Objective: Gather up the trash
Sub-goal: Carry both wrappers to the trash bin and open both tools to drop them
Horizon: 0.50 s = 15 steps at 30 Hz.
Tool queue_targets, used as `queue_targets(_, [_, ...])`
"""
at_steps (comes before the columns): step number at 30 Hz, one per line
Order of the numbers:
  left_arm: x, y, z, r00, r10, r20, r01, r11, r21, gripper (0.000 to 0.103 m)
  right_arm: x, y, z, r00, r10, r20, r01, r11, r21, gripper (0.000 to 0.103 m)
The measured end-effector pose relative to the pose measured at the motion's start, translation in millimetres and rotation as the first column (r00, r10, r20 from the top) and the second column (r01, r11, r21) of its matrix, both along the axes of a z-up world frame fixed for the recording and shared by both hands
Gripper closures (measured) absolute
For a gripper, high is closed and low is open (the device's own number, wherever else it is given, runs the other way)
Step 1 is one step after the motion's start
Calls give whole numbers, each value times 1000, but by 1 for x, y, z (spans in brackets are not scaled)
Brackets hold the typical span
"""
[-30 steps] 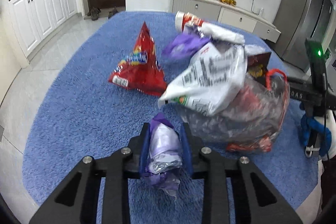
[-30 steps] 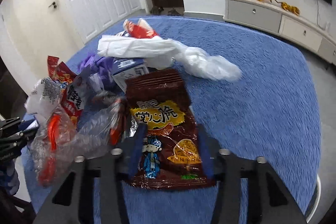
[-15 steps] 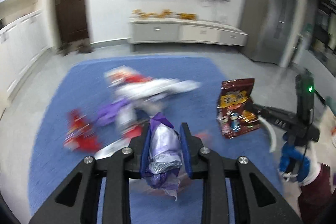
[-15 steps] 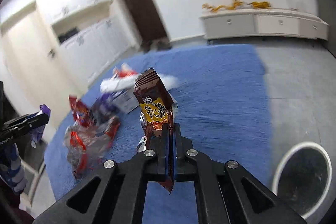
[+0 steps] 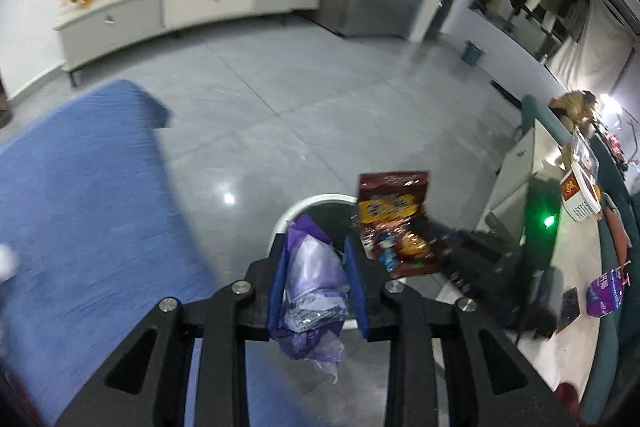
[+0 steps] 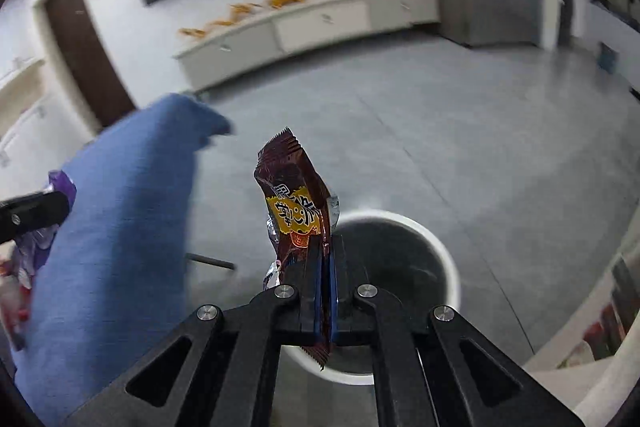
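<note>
My left gripper (image 5: 316, 267) is shut on a crumpled purple wrapper (image 5: 310, 279) and holds it above the near rim of a white round bin (image 5: 298, 209) with a dark inside. My right gripper (image 6: 325, 259) is shut on a brown snack packet (image 6: 296, 199) and holds it upright over the left part of the same bin (image 6: 448, 259). The brown packet also shows in the left wrist view (image 5: 394, 223), over the bin's right side. The left gripper with the purple wrapper shows at the left edge of the right wrist view (image 6: 36, 211).
The blue rug-covered surface (image 5: 80, 195) lies to the left, with some trash at its edge in the right wrist view (image 6: 12, 291). Grey tiled floor (image 5: 300, 99) surrounds the bin. A cluttered counter (image 5: 576, 211) stands to the right. A long white cabinet (image 5: 180, 7) lines the far wall.
Both grippers have swung right, away from the trash pile on the blue surface, and now hold their wrappers over the white bin. Both stay shut.
</note>
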State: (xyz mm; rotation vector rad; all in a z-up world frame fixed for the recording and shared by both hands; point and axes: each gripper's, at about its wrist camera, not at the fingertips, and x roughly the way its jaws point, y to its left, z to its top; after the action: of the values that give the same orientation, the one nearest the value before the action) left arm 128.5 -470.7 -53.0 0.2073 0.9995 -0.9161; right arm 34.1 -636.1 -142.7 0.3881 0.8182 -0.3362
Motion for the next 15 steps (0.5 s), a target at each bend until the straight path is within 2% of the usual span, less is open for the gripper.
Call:
queue_targets(3, [7,-34,-20,997,-26,-74,26,1000,-10,70,7,-23,-22,998,-39,-44,40,999,20,95])
queue_targets(4, [9,-43,-26,994,-27,-103,26,1000,-12,67,7,-30,-30,997,-49,-58,51,998,27,91])
queue_targets(5, [15,-53,-34,991,-24,-130,23,1000,-10,59,8,-36,-36,996,-53,-66,56,998,34,85])
queue_targets(6, [15,-54,-38,990,-19,-137,17,1000,-11,53,9,-42,-44,995,-61,-76,65,997,44,69])
queue_targets(7, [17,-58,-43,989,-13,-146,11,1000,-10,51,9,-47,-51,994,-72,-85,76,996,52,55])
queue_targets(10, [25,-66,-52,985,0,-171,0,1000,-5,49,4,-59,-64,991,-91,-101,98,993,66,52])
queue_targets(12, [21,-56,-49,986,3,-167,-5,1000,-13,49,1,-59,-67,990,-97,-103,105,992,74,52])
queue_targets(15, [12,-37,-34,995,21,-101,-23,1000,-14,49,5,-56,-59,991,-94,-90,101,992,76,52])
